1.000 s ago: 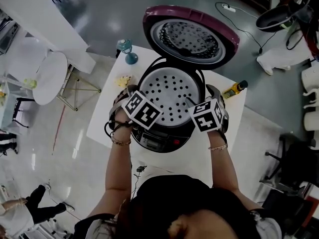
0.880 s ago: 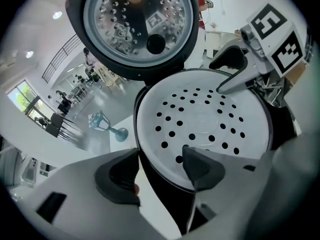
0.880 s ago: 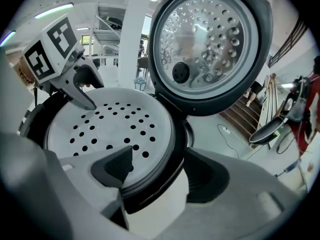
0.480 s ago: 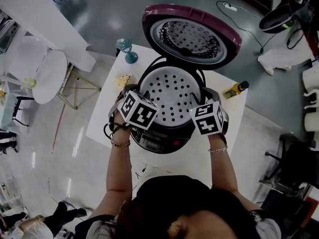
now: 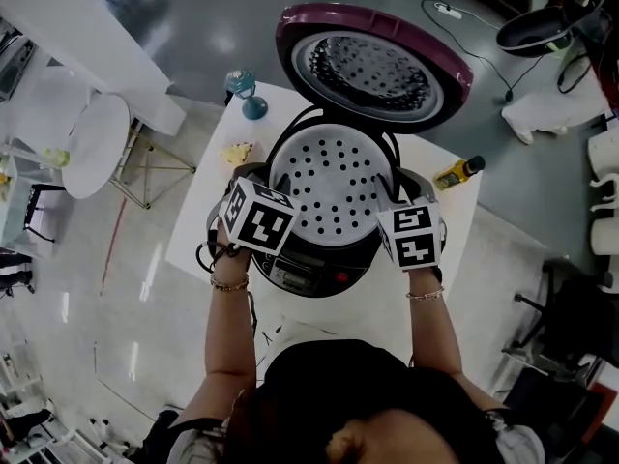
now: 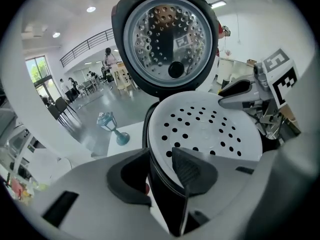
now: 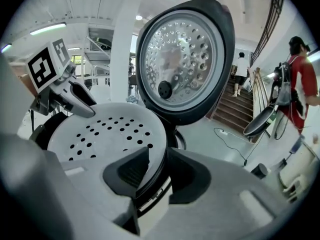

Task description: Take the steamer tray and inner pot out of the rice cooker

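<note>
The rice cooker point(image 5: 309, 274) stands on a white table point(image 5: 208, 230) with its purple lid point(image 5: 372, 66) swung open. The white perforated steamer tray point(image 5: 334, 187) lies across its mouth; the inner pot below is hidden. My left gripper point(image 5: 275, 188) grips the tray's left rim. Its jaws have just been closing, and in the left gripper view point(image 6: 162, 174) one pad lies on the tray point(image 6: 210, 129) and the other outside the dark wall. My right gripper point(image 5: 392, 195) holds the right rim the same way point(image 7: 160, 171), its jaws also just closing on the tray point(image 7: 107, 129).
A teal lamp-shaped ornament point(image 5: 247, 95) and a small yellow item point(image 5: 237, 153) sit at the table's far left. A yellow bottle point(image 5: 456, 172) lies at the right edge. The raised lid stands just behind the tray. A cable point(image 5: 271, 332) hangs off the near edge.
Both grippers' jaws have closed onto the tray's rim, and both marker cubes have rolled slightly. The tray and the cooker sit where they were.
</note>
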The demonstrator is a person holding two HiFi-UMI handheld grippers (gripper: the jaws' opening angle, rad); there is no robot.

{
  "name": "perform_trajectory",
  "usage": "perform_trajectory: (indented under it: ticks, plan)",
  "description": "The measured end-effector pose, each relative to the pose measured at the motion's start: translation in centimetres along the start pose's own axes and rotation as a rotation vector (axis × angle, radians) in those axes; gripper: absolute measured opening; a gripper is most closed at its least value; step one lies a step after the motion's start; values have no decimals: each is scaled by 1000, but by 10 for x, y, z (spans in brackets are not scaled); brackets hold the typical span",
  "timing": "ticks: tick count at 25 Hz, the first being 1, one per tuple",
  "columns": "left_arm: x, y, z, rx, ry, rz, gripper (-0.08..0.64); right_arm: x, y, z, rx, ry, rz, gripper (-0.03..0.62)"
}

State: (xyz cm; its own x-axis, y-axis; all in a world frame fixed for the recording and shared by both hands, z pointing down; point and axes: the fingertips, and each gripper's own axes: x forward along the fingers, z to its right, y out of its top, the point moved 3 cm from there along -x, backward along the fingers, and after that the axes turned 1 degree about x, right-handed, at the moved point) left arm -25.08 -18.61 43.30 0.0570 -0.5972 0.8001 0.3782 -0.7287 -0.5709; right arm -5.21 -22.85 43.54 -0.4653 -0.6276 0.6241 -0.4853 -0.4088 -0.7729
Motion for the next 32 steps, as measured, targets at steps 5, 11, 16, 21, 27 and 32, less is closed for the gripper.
perform_trajectory:
  ticks: [5, 11, 16, 21, 27, 32]
  plan:
    - [-1, 0, 0, -20, -9, 14, 138, 1, -1, 1, 4, -12, 11, 112]
    - [4, -2, -2, -20, -31, -2, 143, 6, -1, 8, -10, 13, -7, 96]
    - [8, -7, 6, 74, -17, -59, 175, 4, 3, 10, 13, 35, -3, 86]
    - [4, -7, 5, 39, -71, -43, 186, 2, 7, 11, 33, 44, 15, 80]
    - [7, -7, 4, 50, -55, -66, 184, -4, 16, 12, 57, 58, 50, 71]
    - [3, -2, 5, 45, -56, -65, 173, -18, 28, 17, 155, 75, 177, 57]
